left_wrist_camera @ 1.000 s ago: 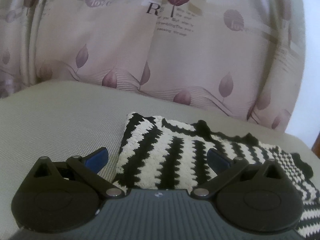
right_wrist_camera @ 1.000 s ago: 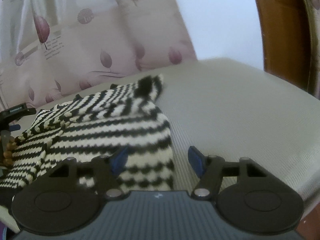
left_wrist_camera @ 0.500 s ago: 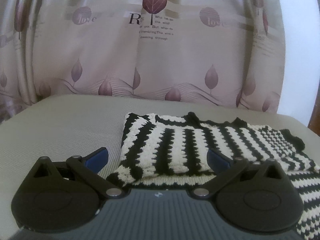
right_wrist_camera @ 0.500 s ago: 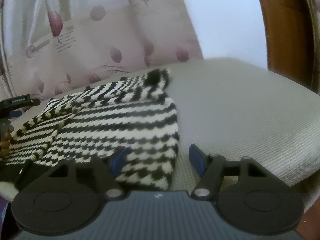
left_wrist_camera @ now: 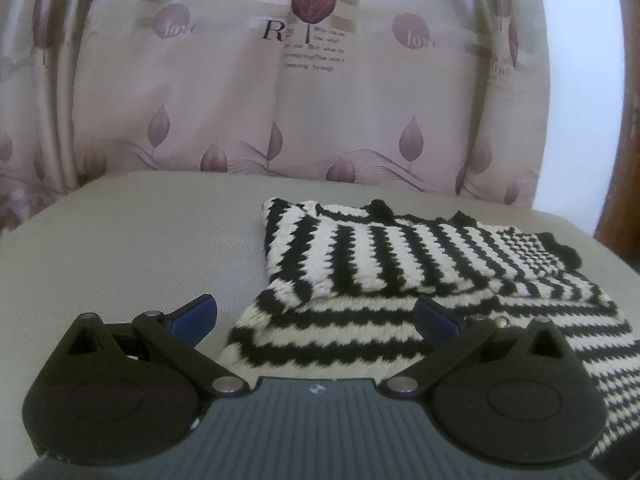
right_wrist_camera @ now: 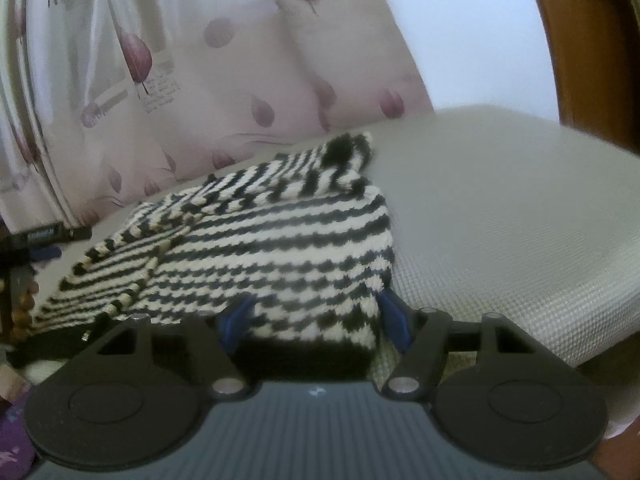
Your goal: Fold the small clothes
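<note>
Behind everything we see one pale curtain (left_wrist_camera: 224, 92) printed with purple leaves and lettering. In front of it lies one grey woven tabletop (left_wrist_camera: 132, 240), and on it one black-and-white striped knit garment (left_wrist_camera: 384, 256), folded over itself, toward the right side in the left wrist view and left of centre in the right wrist view (right_wrist_camera: 256, 248).

We have two grippers, both tilted a little downward toward the cloth. The left gripper (left_wrist_camera: 316, 314) sits at the garment's near left corner; its blue fingers (left_wrist_camera: 194, 312) stand wide apart, one over bare tabletop, the other over the knit, and we see them grip nothing. The right gripper (right_wrist_camera: 314, 318) is at the garment's near right corner; its fingers (right_wrist_camera: 394, 318) are spread, with the black hem between them, and the pads do not press on it. That view is blurred, so we cannot tell whether they touch the cloth
</note>
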A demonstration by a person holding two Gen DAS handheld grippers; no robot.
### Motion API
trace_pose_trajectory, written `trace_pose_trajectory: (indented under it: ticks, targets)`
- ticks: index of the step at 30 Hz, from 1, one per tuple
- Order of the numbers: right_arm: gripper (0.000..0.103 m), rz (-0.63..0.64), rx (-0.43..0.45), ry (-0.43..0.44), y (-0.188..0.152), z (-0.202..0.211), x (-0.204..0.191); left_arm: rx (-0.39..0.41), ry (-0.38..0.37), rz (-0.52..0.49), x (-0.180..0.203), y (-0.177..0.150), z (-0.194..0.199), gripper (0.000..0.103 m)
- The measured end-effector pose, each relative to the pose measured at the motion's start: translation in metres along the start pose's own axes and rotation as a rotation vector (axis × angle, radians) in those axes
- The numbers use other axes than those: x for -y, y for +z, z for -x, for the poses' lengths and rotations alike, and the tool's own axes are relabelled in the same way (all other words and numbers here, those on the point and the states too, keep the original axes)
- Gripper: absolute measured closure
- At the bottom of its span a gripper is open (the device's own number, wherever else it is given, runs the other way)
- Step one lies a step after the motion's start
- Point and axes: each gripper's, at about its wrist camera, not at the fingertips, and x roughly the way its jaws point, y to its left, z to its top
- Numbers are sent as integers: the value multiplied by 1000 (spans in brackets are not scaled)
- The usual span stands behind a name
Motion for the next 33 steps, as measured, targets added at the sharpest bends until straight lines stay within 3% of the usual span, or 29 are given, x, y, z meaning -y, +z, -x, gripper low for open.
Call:
trace_pose_trajectory:
  ticks: [8, 12, 15, 22, 24, 26, 28, 31, 33]
  targets:
    - [26, -183, 14, 131, -4, 13, 30, -166, -140, 115, -49, -9, 28, 1]
    - [25, -267, -28, 163, -6, 18, 41, -204, -180, 158, -64, -22, 39, 5]
    - [25, -321, -42, 187, -12, 21, 47, -256, -244, 243, -73, -32, 43, 16]
    - [26, -373, -46, 215, -21, 20, 50, -290, -359, 381, -87, -46, 58, 16]
    - [33, -370, -47, 204, -22, 19, 48, -302, -397, 414, -91, -49, 56, 17]
    - [64, -369, -54, 183, -23, 18, 47, -317, -430, 409, -93, -50, 55, 20]
    - [82, -378, -62, 165, -23, 16, 49, -326, -464, 410, -97, -53, 55, 26]
    - [88, -404, -55, 171, -22, 17, 55, -359, -506, 447, -104, -57, 53, 43]
    - [88, -411, -49, 181, -21, 18, 56, -382, -544, 477, -109, -61, 52, 47]
